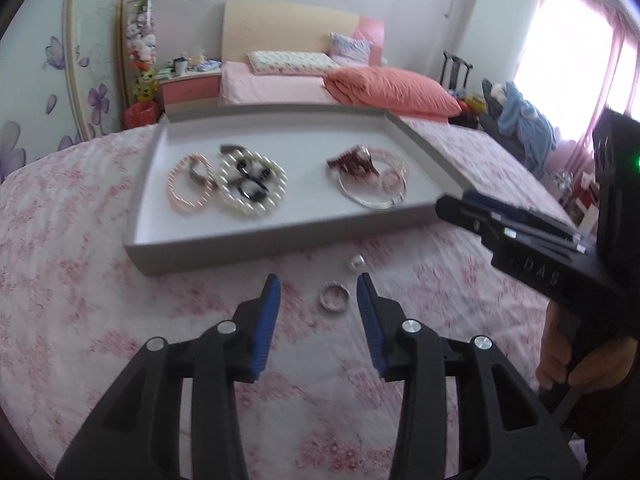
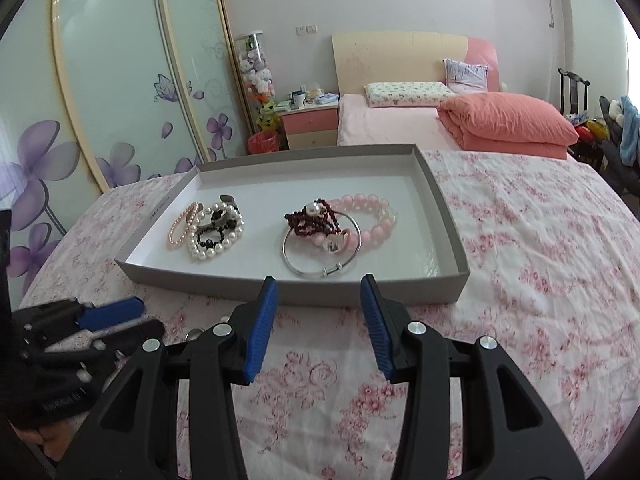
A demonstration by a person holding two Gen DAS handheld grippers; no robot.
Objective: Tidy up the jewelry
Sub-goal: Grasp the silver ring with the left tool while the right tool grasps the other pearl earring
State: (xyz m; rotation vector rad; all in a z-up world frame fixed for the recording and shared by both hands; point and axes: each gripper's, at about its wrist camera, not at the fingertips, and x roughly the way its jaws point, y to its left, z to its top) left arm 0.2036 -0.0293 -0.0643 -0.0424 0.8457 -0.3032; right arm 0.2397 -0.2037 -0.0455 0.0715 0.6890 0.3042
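A shallow grey tray (image 1: 256, 249) (image 2: 360, 295) lies on the floral bed cover. In it, at the left, are a pink pearl bracelet (image 1: 187, 184) and a white pearl bracelet (image 1: 253, 185). At the right are a dark red bead piece (image 2: 310, 220), a silver bangle (image 2: 320, 258) and a pink bead bracelet (image 2: 374, 216). On the cover in front of the tray lie a small silver ring (image 1: 334, 300) and a pearl-like bead (image 1: 357, 261). My left gripper (image 1: 318, 278) (image 2: 146, 317) is open, and the ring lies between its blue fingers, untouched. My right gripper (image 2: 319, 280) (image 1: 452, 204) is open and empty at the tray's near rim.
The pink floral cover (image 2: 520, 280) spreads wide to the right of the tray. Behind it lie a folded orange quilt (image 2: 508, 124) and pillows, with a nightstand (image 2: 312, 124) and flower-print wardrobe doors (image 2: 120, 100) to the left. A hand (image 1: 560, 360) holds the right gripper's handle.
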